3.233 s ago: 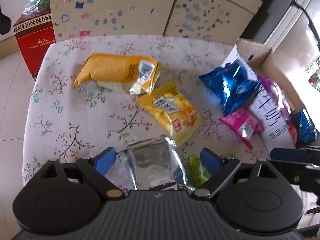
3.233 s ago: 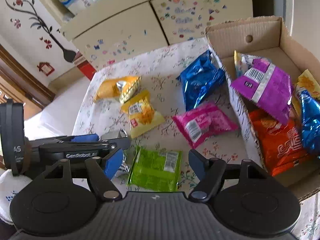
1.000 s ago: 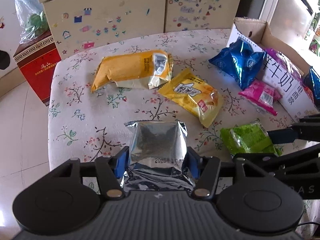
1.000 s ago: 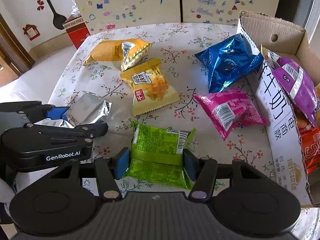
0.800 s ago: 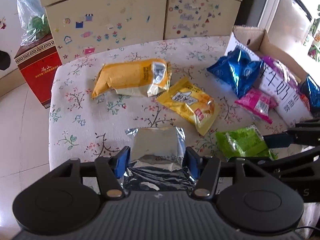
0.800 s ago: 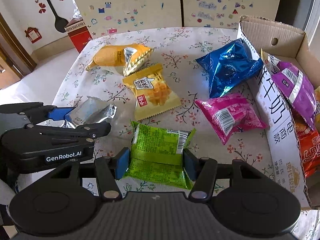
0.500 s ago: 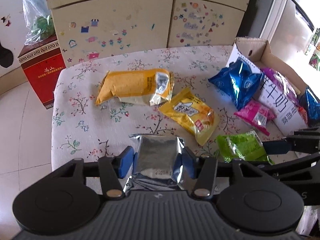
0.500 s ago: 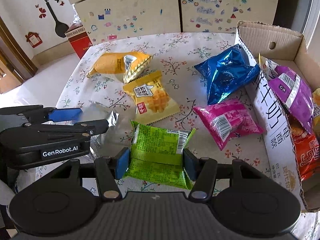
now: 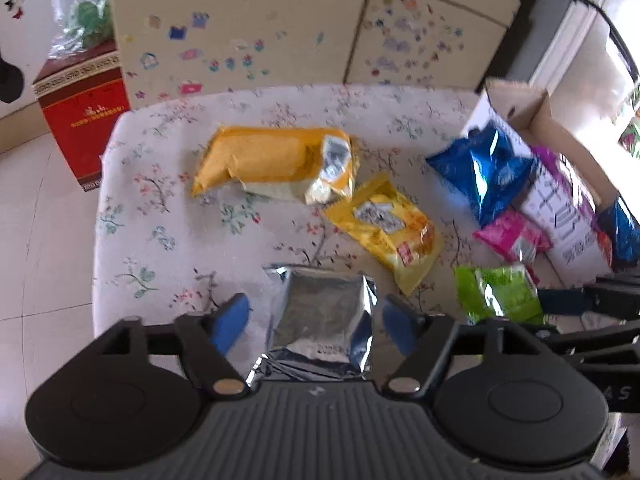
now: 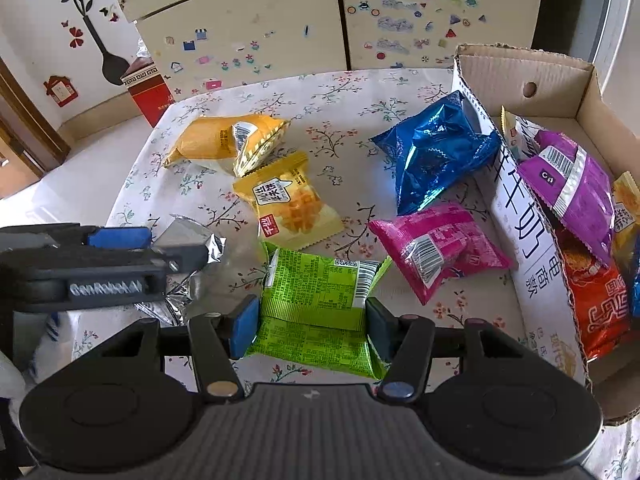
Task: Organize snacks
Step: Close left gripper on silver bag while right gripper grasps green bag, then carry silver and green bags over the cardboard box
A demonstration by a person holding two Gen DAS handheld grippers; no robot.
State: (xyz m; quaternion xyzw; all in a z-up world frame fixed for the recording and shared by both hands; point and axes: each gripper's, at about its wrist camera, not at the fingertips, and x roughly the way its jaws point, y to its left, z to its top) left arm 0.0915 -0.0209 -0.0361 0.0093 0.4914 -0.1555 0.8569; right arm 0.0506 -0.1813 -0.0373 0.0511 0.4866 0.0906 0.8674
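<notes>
floral table bears snack packets, cardboard box.

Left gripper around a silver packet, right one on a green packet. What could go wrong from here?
1. The left gripper stands open, with gaps on both sides of the silver packet; lifting now would probably leave it behind.
2. The right gripper squeezes the soft green packet, which is already creased; it may slip out on the way to the cardboard box.
</notes>
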